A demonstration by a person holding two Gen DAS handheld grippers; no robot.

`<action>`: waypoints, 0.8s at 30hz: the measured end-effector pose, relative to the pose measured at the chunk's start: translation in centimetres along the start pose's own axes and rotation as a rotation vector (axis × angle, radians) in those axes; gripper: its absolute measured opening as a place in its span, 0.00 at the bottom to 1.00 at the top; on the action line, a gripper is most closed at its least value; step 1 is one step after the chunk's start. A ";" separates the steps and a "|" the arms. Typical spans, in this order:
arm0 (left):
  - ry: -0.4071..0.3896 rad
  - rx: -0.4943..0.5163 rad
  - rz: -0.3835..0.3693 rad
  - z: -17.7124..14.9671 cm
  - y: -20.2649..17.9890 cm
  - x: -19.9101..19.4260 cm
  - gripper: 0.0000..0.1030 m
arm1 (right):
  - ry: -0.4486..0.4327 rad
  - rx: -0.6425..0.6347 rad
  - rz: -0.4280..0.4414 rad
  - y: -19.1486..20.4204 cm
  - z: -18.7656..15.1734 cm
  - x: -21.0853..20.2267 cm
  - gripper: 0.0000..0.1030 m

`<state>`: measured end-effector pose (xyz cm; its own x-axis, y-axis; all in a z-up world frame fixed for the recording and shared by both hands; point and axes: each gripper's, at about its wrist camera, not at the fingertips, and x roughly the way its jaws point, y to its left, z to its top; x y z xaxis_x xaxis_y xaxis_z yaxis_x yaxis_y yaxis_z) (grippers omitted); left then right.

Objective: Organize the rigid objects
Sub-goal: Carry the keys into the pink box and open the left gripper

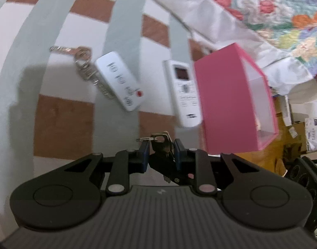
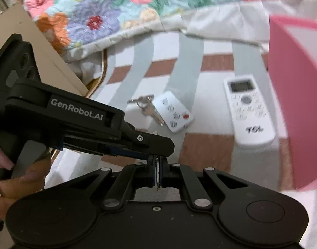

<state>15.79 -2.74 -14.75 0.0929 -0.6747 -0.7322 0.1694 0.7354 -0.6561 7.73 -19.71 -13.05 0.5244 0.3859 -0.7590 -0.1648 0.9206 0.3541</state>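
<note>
A bunch of keys [image 1: 161,142] hangs between the blue pads of my left gripper [image 1: 161,150], which is shut on it. In the right wrist view my right gripper [image 2: 157,167] is shut on one thin key blade [image 2: 157,173] of that bunch. The left gripper [image 2: 158,145] reaches in from the left just above it. On the striped sheet lie a second key bunch [image 1: 84,66] [image 2: 148,108], a small white remote with a red button [image 1: 119,81] [image 2: 175,112] and a larger white remote [image 1: 184,93] [image 2: 249,112]. An open pink box [image 1: 226,103] [image 2: 299,103] stands beside the larger remote.
A floral quilt [image 1: 272,6] [image 2: 117,10] is bunched along the far side of the bed. Cardboard boxes [image 1: 293,124] sit on the floor past the bed's edge. A hand [image 2: 5,176] holds the left gripper's handle. A beige board [image 2: 44,47] runs along the left.
</note>
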 end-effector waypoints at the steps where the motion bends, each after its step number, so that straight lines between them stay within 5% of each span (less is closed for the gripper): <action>1: -0.012 0.015 -0.004 -0.1 -0.8 -0.5 0.22 | -0.010 -0.010 -0.004 0.1 0.2 -0.8 0.06; 11: -0.082 0.238 -0.026 -0.3 -11.4 -4.6 0.19 | -0.116 -0.038 -0.027 -0.4 2.8 -10.1 0.06; 24: -0.002 0.435 0.010 2.8 -23.4 -2.6 0.19 | -0.161 -0.042 -0.140 -4.5 6.1 -16.8 0.06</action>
<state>14.36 -18.36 2.99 0.0987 -0.6680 -0.7376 0.5657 0.6475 -0.5106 4.74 -30.75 1.44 0.6706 0.2430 -0.7009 -0.1140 0.9674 0.2262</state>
